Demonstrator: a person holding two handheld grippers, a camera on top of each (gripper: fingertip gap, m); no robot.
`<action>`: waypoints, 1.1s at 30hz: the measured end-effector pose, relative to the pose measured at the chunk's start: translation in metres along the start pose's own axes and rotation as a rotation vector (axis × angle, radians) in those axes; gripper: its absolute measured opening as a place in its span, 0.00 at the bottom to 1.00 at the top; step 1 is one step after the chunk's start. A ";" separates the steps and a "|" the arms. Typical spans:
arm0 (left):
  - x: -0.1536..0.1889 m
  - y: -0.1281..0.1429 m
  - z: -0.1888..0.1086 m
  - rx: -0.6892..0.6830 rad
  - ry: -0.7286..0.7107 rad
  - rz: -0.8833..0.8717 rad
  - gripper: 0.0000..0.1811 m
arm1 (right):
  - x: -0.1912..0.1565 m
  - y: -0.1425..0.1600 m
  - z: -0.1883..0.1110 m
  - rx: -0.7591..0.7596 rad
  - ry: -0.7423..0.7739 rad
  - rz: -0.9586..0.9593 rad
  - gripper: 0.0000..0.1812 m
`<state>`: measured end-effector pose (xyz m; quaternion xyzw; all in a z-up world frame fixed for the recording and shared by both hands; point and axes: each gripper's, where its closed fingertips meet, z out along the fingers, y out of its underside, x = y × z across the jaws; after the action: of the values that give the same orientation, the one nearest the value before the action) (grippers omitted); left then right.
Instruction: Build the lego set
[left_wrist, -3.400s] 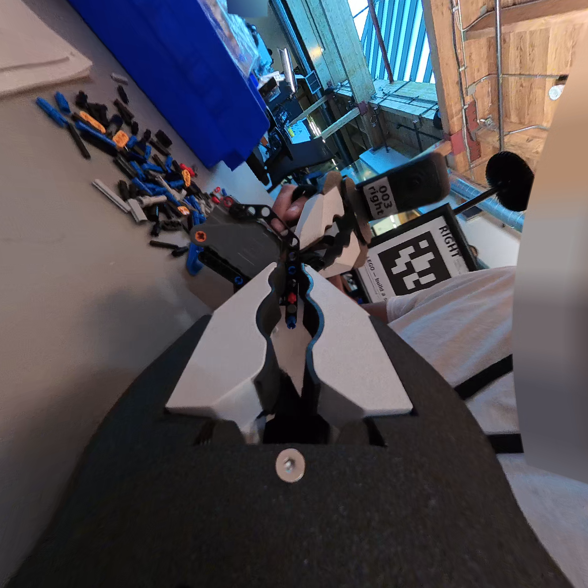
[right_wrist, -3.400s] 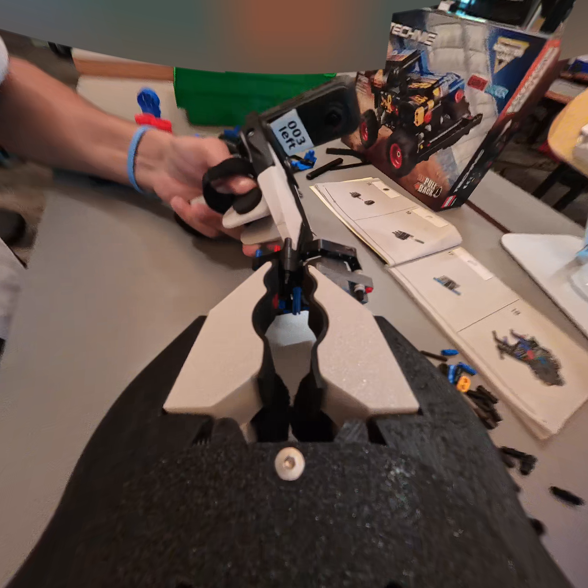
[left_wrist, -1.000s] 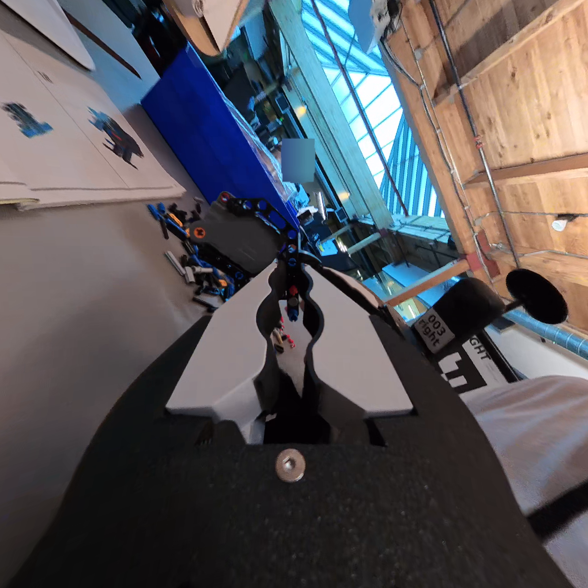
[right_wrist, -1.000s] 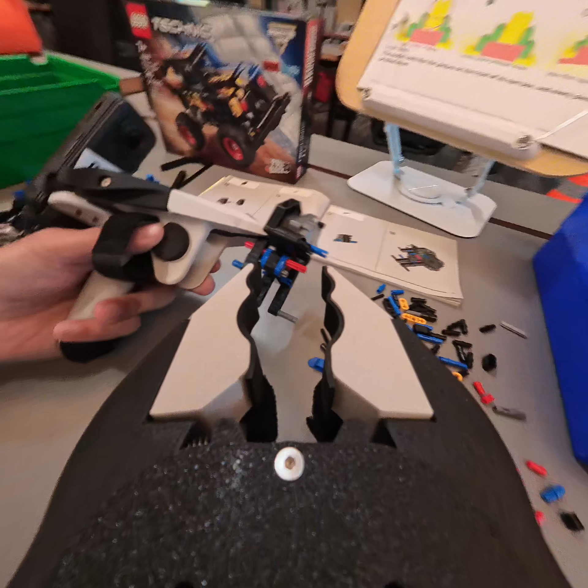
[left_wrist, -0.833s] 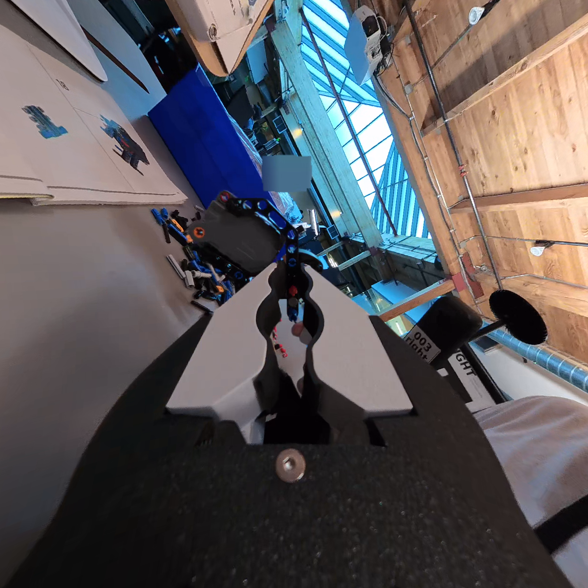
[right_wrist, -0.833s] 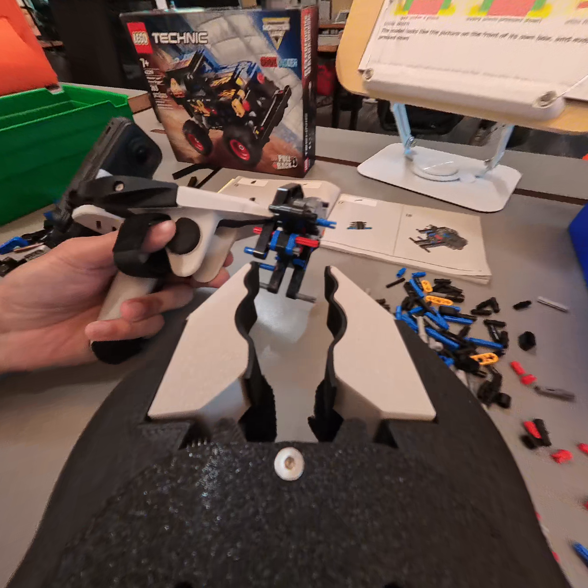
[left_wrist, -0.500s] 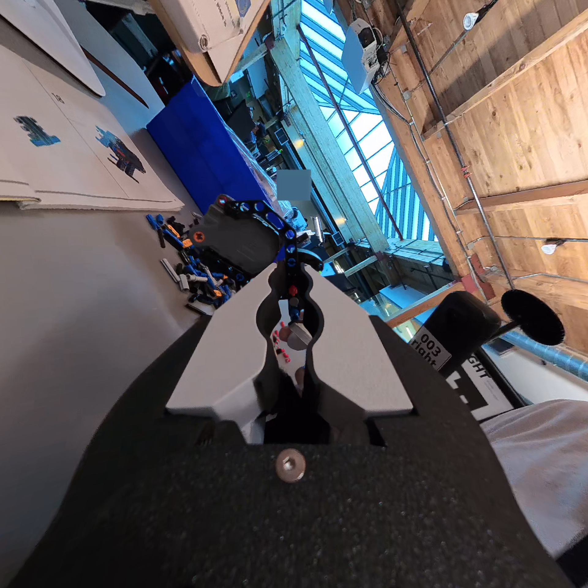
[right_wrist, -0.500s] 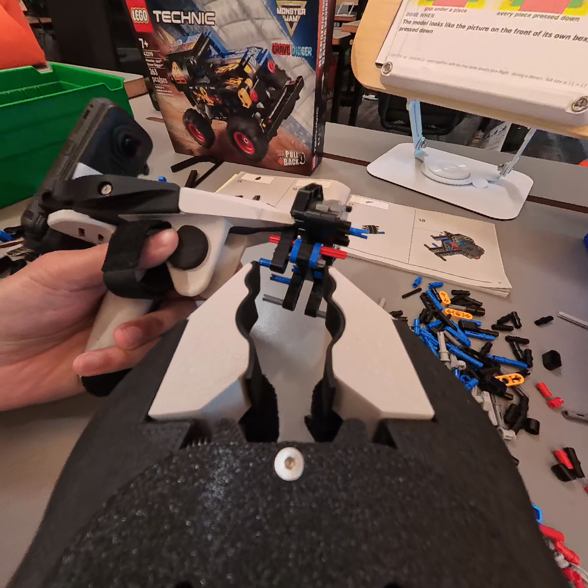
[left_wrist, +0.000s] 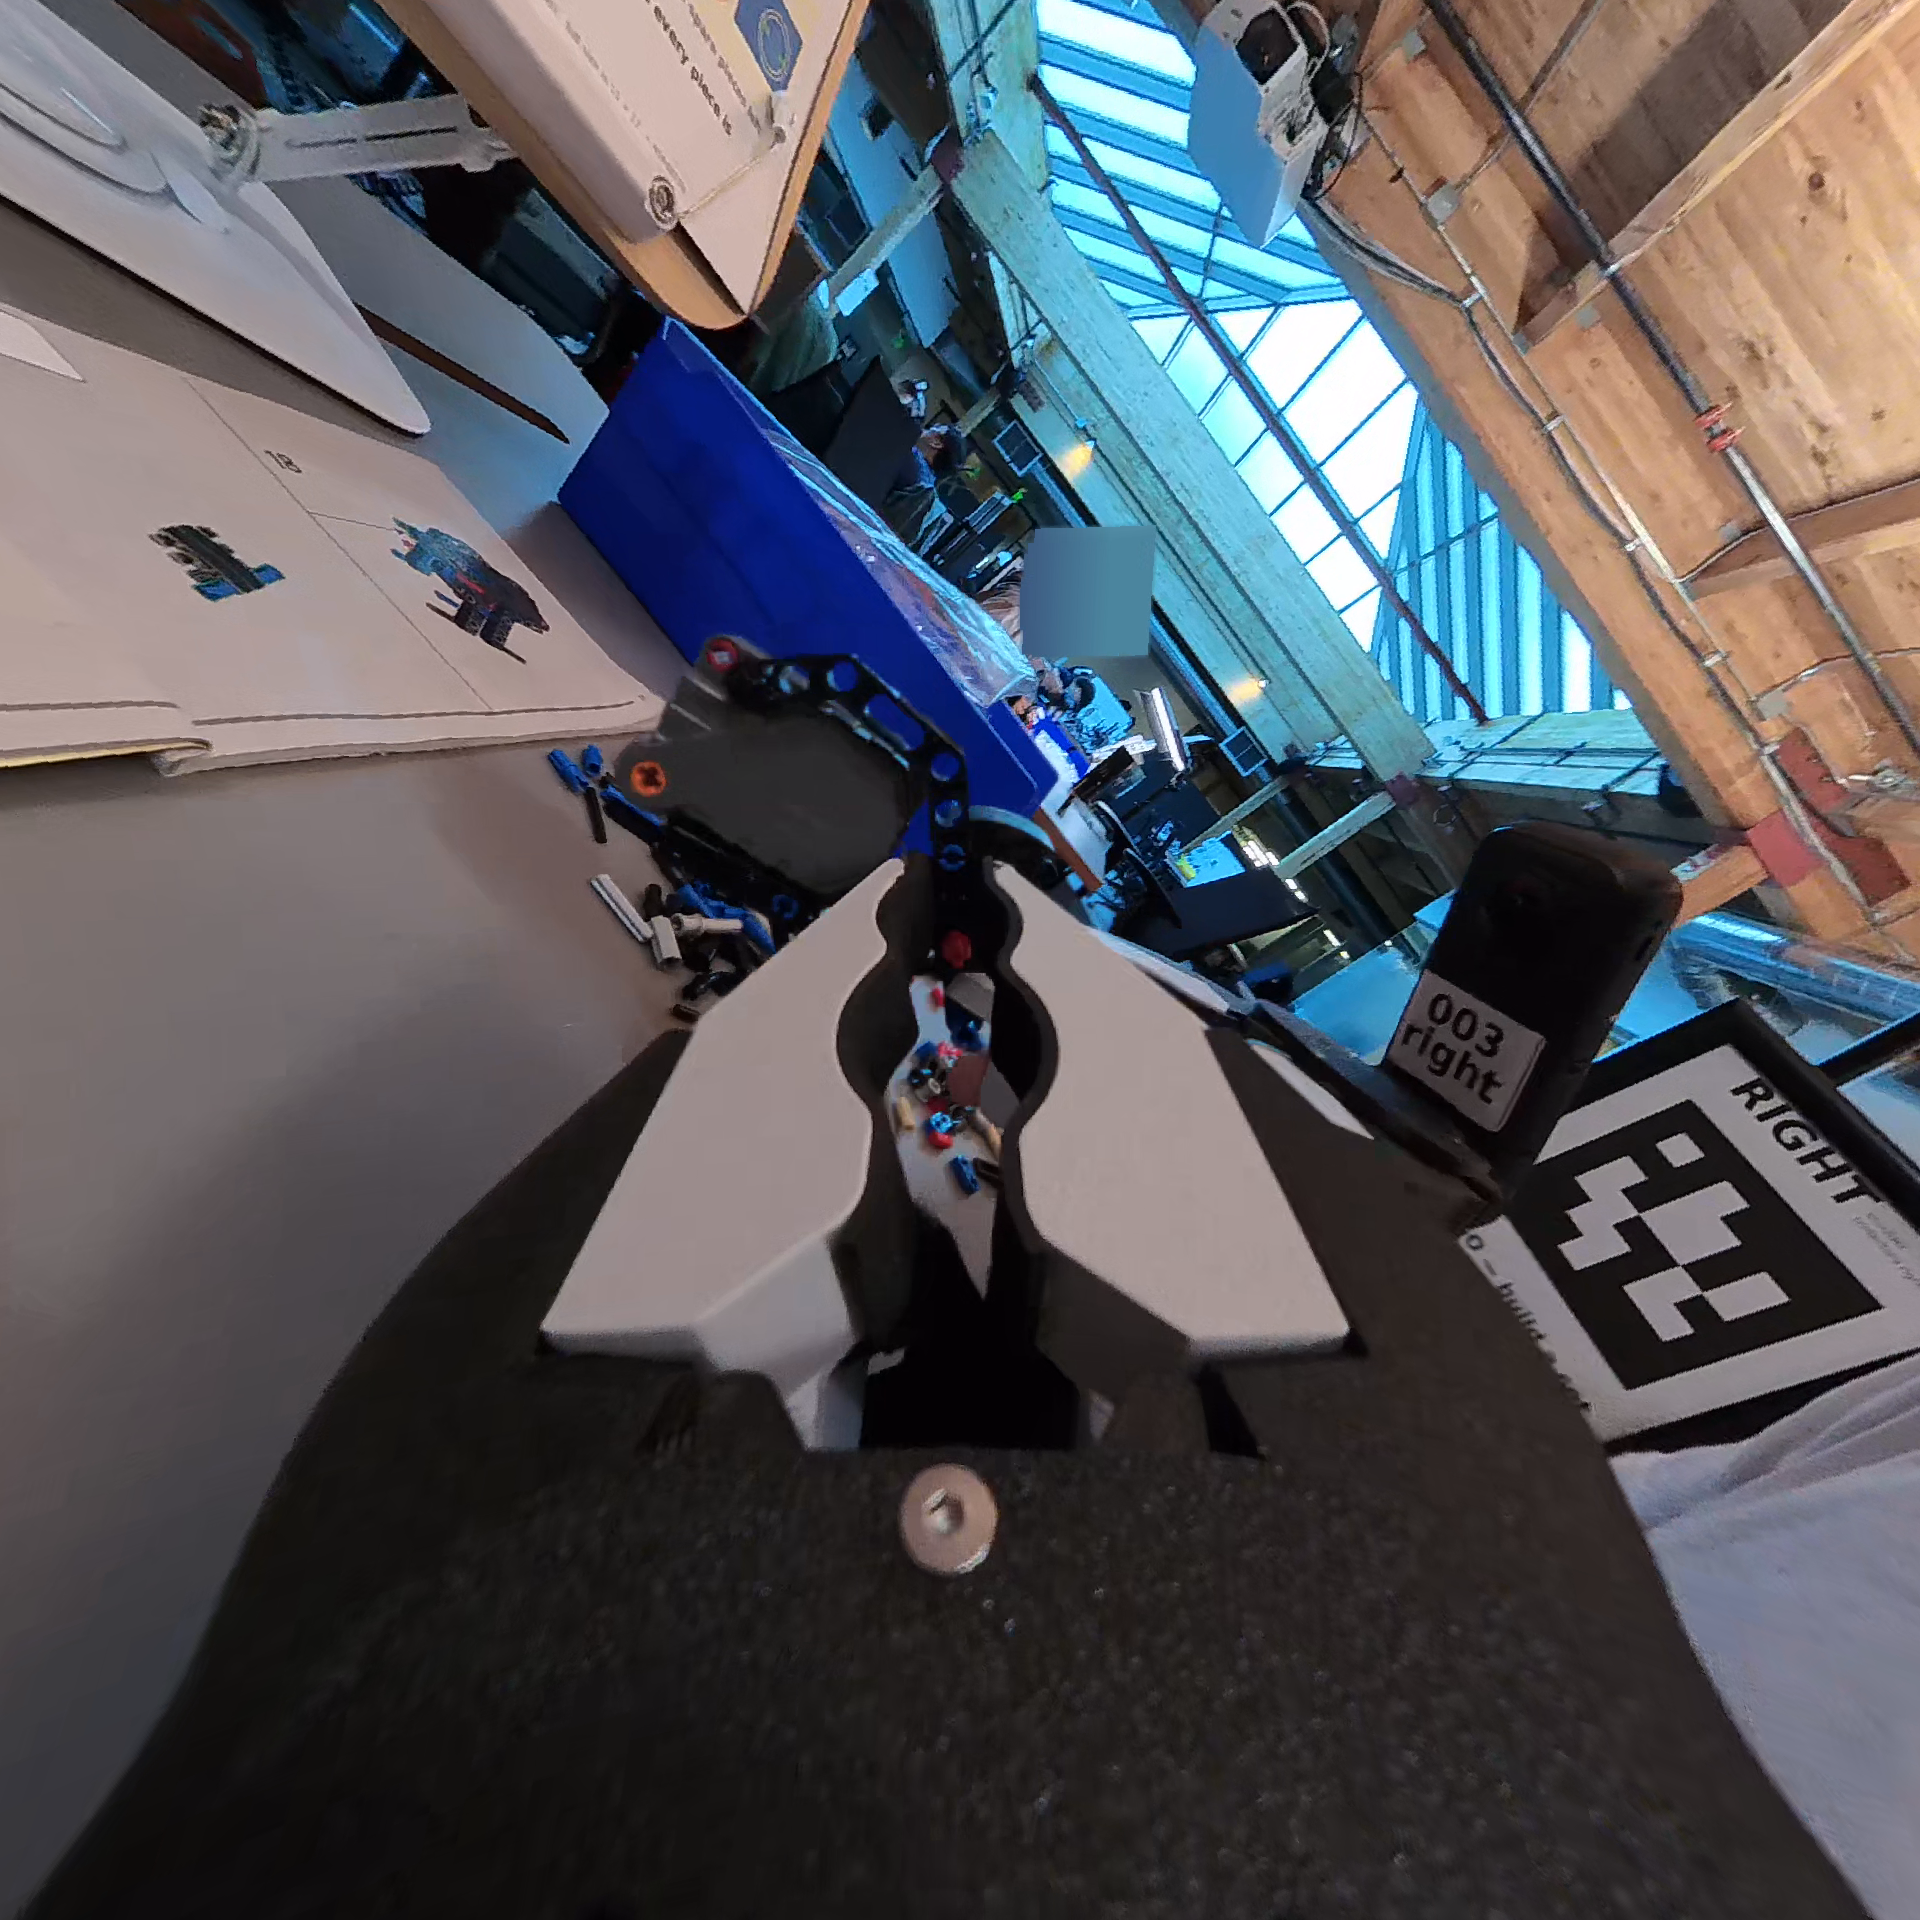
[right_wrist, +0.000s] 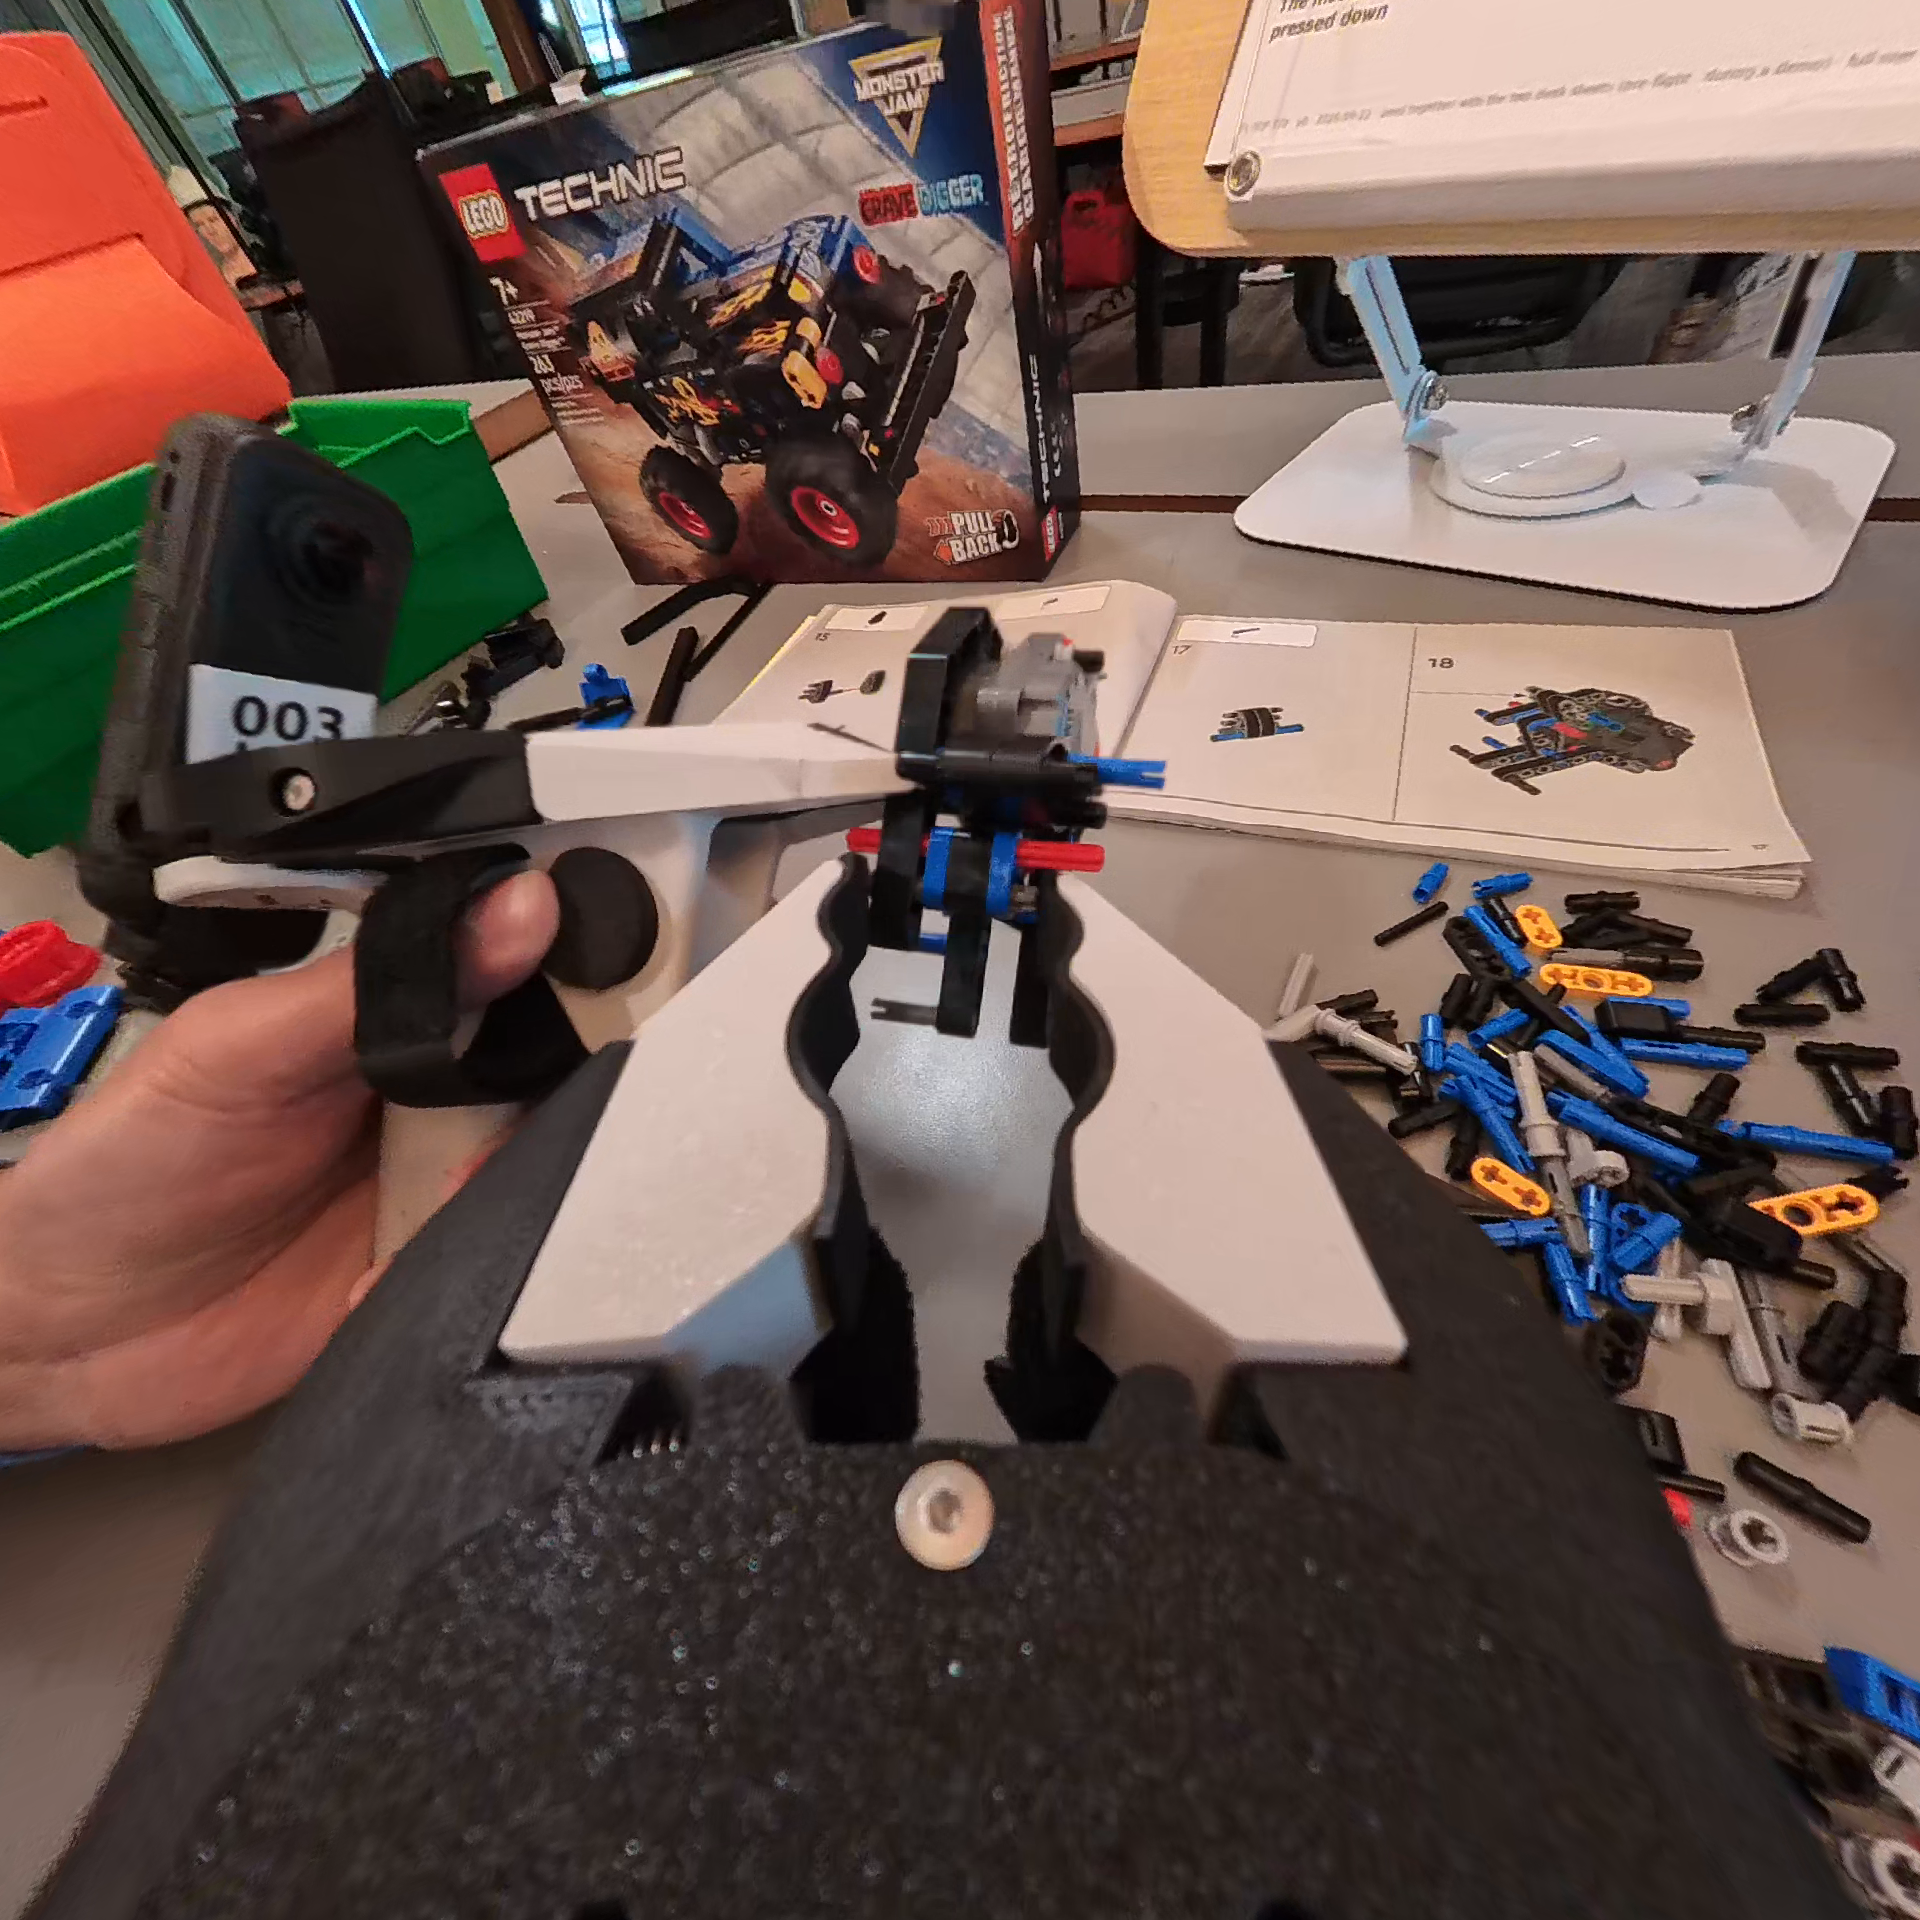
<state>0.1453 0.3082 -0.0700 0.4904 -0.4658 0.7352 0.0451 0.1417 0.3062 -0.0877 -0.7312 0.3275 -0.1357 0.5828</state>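
Currently the left gripper (left_wrist: 948, 894) is clenched on the thin black beam of the half-built chassis (left_wrist: 790, 774), holding it in the air above the grey table (left_wrist: 260, 987). In the right wrist view the same chassis (right_wrist: 987, 790) hangs from the left gripper's white fingers (right_wrist: 727, 769), which reach in from the left with a hand (right_wrist: 187, 1174) on the grip.

Right gripper (right_wrist: 948, 935): released, jaws standing apart and holding nothing. Two black legs of the chassis point down and toward the camera, into the gap between the jaws; contact with either pad cannot be told.

Key relation: the chassis lies directly ahead of and slightly above the right gripper's tips, its red axle (right_wrist: 1049, 854) running left-right across the gap. The right gripper is the free one and the nearer to those legs, so judged next to close there.

Loose parts pile (right_wrist: 1621, 1091) lies to the right on the table; open instruction booklet (right_wrist: 1455, 727) beyond it; set box (right_wrist: 769, 312) at the far side.
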 end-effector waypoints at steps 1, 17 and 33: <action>-0.001 0.001 0.000 -0.004 -0.010 0.010 0.03 | 0.001 0.001 0.000 -0.006 0.004 -0.003 0.18; -0.014 0.004 0.000 -0.022 -0.041 -0.063 0.03 | 0.008 0.010 0.008 -0.102 0.042 -0.079 0.18; -0.006 0.000 -0.001 0.012 -0.087 0.084 0.03 | 0.014 -0.002 -0.002 -0.003 0.241 -0.340 0.22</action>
<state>0.1480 0.3111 -0.0745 0.5020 -0.4830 0.7174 -0.0091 0.1516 0.2964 -0.0879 -0.7552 0.2671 -0.3181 0.5071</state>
